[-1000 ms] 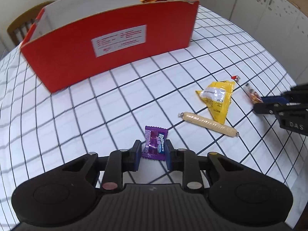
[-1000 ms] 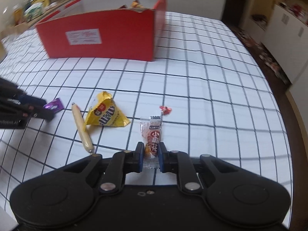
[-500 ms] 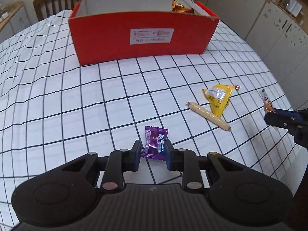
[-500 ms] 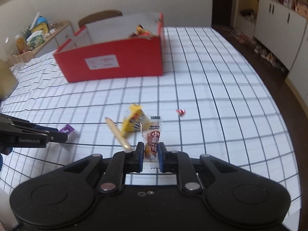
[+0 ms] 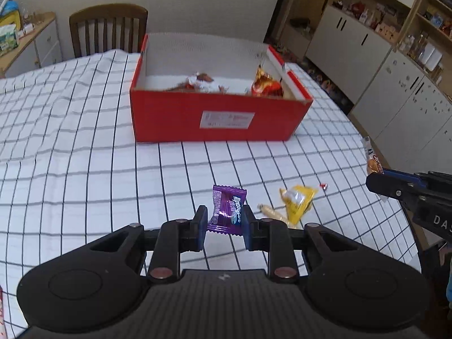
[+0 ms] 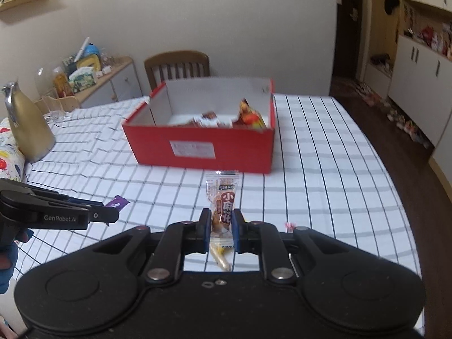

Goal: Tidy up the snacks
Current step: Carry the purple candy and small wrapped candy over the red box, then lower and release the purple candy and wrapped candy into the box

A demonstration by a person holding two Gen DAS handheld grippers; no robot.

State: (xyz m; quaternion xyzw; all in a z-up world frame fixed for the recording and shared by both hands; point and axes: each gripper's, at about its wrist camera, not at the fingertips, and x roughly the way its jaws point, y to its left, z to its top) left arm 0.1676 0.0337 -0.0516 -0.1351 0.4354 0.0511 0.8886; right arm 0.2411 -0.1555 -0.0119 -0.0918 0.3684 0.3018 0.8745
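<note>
The box (image 5: 220, 118) sits mid-frame on the table (image 5: 70, 141), with a chair (image 5: 108, 26) behind it at upper left. A triangular packet (image 5: 296, 202) and sausage stick (image 5: 272, 213) lie lower right of the box, cabinets (image 5: 395, 90) at the right edge.

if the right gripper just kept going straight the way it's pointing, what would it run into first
Probably the red box: the right gripper, shut on the clear snack packet, points at the box's labelled front wall. Only bare checked tablecloth lies between, though its height above the table is unclear.
</note>
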